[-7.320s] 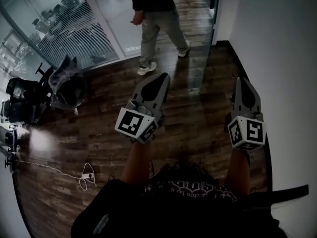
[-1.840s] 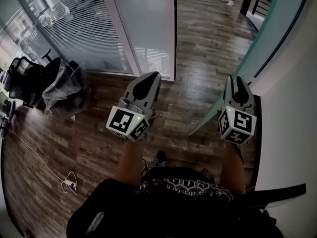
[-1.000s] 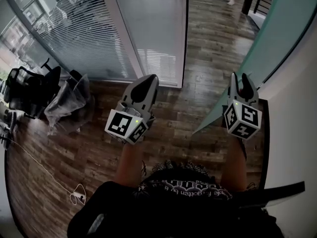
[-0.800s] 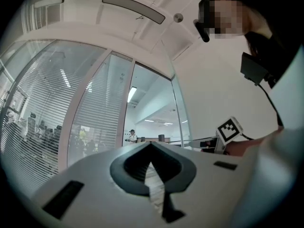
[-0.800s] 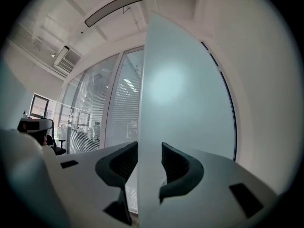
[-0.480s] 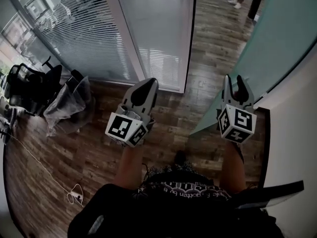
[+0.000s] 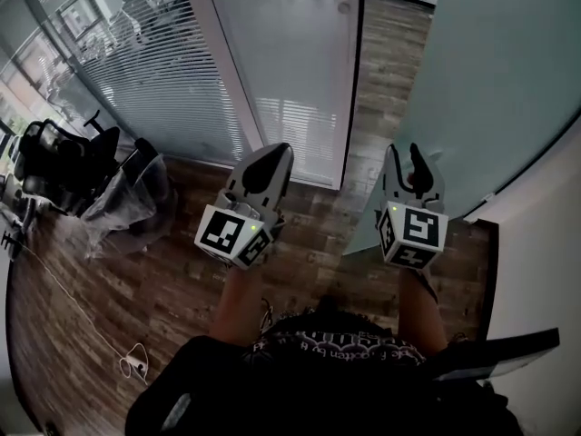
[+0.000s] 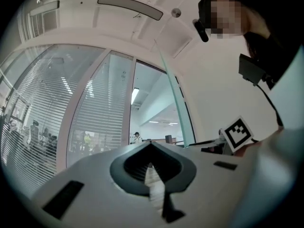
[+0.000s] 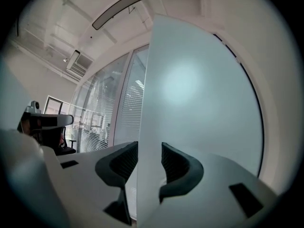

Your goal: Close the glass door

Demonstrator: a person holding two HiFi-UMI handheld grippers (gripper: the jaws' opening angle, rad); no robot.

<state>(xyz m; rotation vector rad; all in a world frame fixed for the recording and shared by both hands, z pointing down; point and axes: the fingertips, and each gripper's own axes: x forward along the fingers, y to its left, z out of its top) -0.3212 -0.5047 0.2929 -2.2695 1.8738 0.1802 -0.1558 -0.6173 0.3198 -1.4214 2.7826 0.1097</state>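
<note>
The glass door (image 7: 472,89) is a pale teal frosted panel filling the upper right of the head view. Its lower edge runs down to the wooden floor by my right gripper (image 7: 404,157). In the right gripper view the door (image 9: 199,94) stands upright with its free edge between the spread jaws of my right gripper (image 9: 149,158). The left jaw is partly hidden behind the glass, and I see no pad pressing on it. My left gripper (image 7: 270,157) hangs to the left of the door, shut on nothing. In its own view the left gripper (image 8: 151,167) points at the doorway.
A fixed glass partition with blinds (image 7: 172,71) and a frosted panel (image 7: 290,53) stand ahead on the left. Office chairs (image 7: 54,166), one wrapped in plastic (image 7: 132,198), sit at the far left. A white cable (image 7: 91,325) lies on the floor. A white wall (image 7: 545,271) bounds the right.
The door panel has swung leftward and now fills more of the upper right. Both grippers have moved forward with it, the right one drifting left. The gap to the frosted panel has narrowed.
</note>
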